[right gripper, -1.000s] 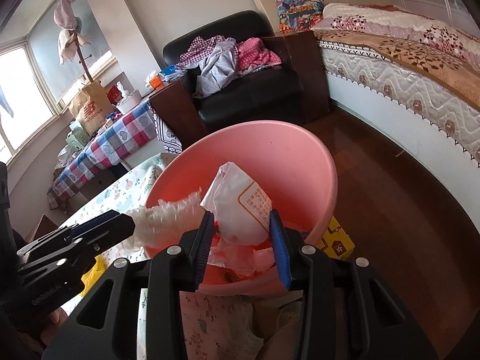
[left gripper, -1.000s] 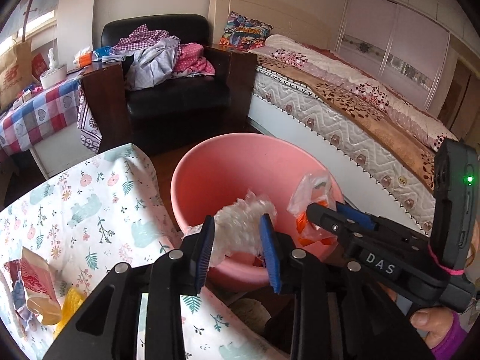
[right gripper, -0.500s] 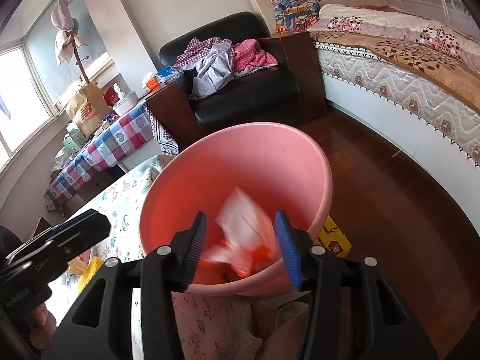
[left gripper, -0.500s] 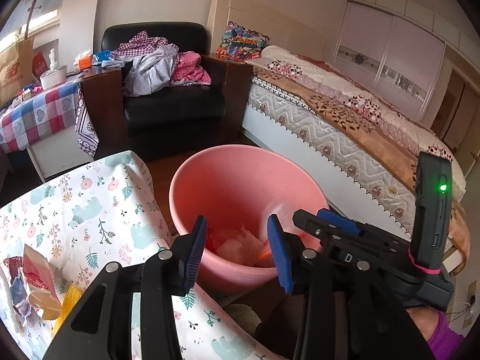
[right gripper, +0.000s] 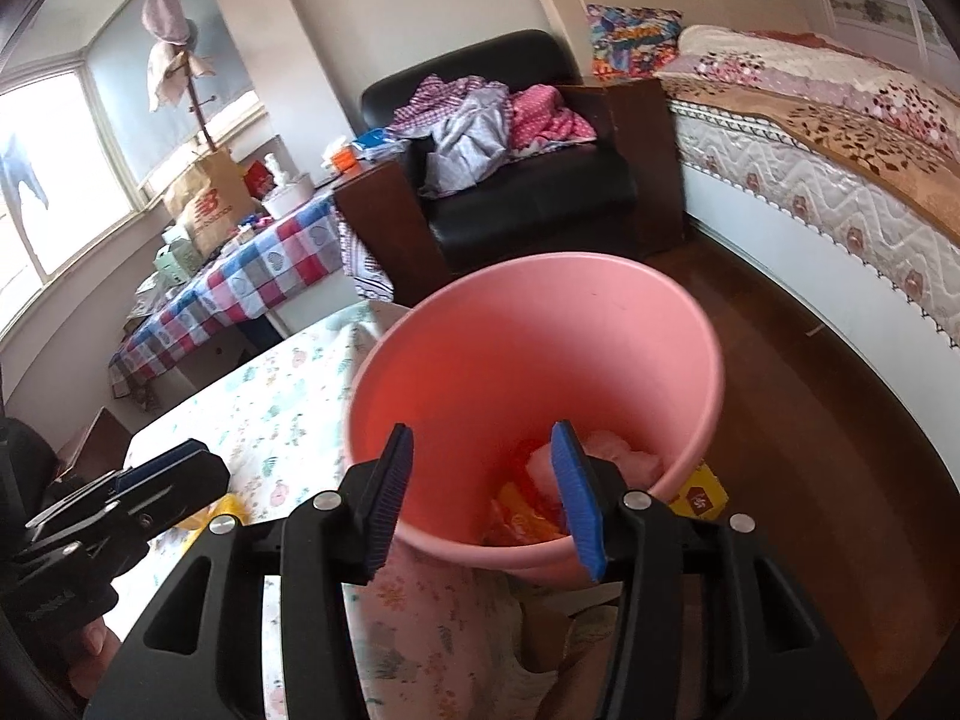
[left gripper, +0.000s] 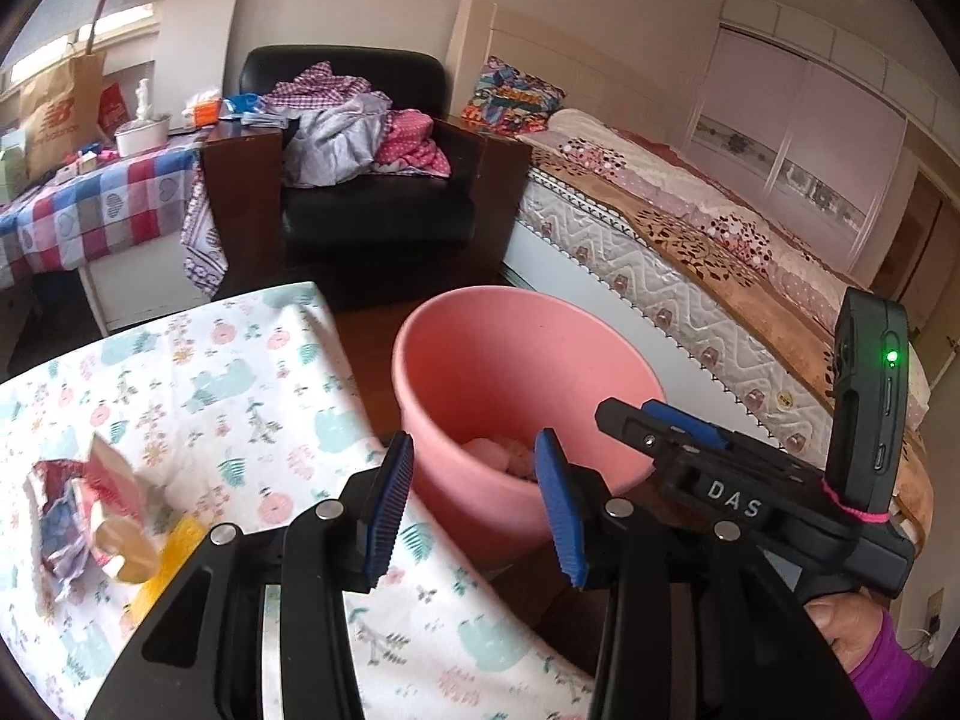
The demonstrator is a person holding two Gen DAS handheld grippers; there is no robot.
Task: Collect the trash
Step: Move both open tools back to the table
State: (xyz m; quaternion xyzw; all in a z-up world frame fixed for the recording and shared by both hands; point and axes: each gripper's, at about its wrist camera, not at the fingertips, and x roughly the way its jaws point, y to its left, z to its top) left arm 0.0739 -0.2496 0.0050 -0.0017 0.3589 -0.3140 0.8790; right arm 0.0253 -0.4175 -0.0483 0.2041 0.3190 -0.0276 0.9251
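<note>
The round pink plastic bin [right gripper: 600,324] sits on the dark wood floor [right gripper: 840,420] just past the edge of the table with the white cloth printed with flowers and animals [left gripper: 198,384]; soft trash already lies at its bottom; more trash waits on the cloth, a crumpled red and white wrapper pile with a bit of yellow [left gripper: 102,516].

The left gripper [left gripper: 474,501] has its blue fingers spread wide with nothing between them; the right gripper [right gripper: 489,498] is spread wide and empty too, right over the bin.

The wrapper pile lies down and to the left of the left gripper, near it on the cloth, and far from the right gripper; so the left one looks like the better one to go for it; the pile is lumpy, so I cannot tell a long side.

The cloth looks soft and wrinkly; behind are a black armchair with clothes piled on it [left gripper: 360,138] and a big bed [left gripper: 720,240].
</note>
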